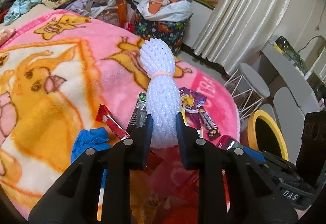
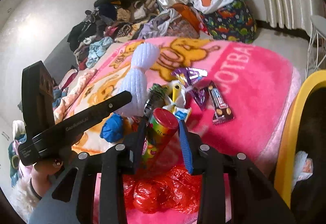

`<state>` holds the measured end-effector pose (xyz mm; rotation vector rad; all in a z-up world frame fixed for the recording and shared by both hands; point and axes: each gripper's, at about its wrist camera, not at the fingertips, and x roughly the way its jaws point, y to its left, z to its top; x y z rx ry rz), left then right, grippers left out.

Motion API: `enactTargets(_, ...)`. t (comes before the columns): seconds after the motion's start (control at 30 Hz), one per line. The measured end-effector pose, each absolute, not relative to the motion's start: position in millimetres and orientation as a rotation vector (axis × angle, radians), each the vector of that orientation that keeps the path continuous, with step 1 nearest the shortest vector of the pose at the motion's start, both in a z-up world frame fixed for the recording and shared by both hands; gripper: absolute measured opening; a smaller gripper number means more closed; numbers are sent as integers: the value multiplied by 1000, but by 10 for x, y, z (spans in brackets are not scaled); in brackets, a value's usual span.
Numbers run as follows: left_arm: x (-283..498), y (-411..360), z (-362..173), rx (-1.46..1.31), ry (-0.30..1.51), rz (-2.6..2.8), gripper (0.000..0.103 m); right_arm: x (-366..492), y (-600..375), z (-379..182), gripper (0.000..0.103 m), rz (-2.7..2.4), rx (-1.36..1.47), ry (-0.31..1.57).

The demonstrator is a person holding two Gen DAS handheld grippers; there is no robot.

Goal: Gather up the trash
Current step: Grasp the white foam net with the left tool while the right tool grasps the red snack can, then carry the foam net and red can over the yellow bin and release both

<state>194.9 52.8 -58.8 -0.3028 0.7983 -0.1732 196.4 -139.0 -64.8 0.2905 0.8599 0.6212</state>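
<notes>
The left gripper [image 1: 164,128] is closed on a white foam net [image 1: 161,93]. Its two fingers press the bottom end of the net from both sides. The net sticks up and away, lifted above the blanket, with a thin band [image 1: 161,74] tied round its middle.

The right gripper [image 2: 163,132] holds a can [image 2: 161,132] with a red top. The can sits between the two blue pads and leans a little. Just under this gripper lies a crumpled red bag [image 2: 163,193].

All of this is over a pink blanket [image 1: 61,73] with yellow animal pictures. Close by the grippers lies a blue glove [image 1: 89,142], scrunched up. Beside it is a red wrapper [image 1: 111,122]. A bit farther out are a purple wrapper [image 2: 191,79] and a brown candy bar [image 2: 220,105], lying near each other on the pink part.

At the right edge of the bed stands a bin [image 2: 289,134] with a yellow rim. Its inside is dark.

Past the bed is a bag [image 1: 163,28] with dinosaurs on it, stuffed full. Behind that hang cream curtains [image 1: 244,11]. A big heap of clothes [image 2: 114,18] lies at the far end of the bed.
</notes>
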Motion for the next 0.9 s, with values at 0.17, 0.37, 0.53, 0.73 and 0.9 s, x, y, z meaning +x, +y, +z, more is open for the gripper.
enactTargets(0.17, 1835, 502, -412, -302, 757, -181, 17, 1864, -1455, -471, 31, 615, 249, 794)
enactTargets(0.37, 1724, 420, -273, -285, 726, -198, 17, 1765, -1548, -346, 30, 605, 234, 743)
enactTargets(0.53, 1659, 357, -210, -278, 713, -211, 17, 1709, -1621, -303, 30, 593, 239, 727)
enactTargets(0.73, 1584, 265, -152, -263, 704, -228, 17, 1673, -1728, -223, 30, 576, 249, 701)
enactTargets(0.9, 1548, 165, -112, -252, 698, -247, 17, 1643, -1832, -177, 30, 559, 262, 683)
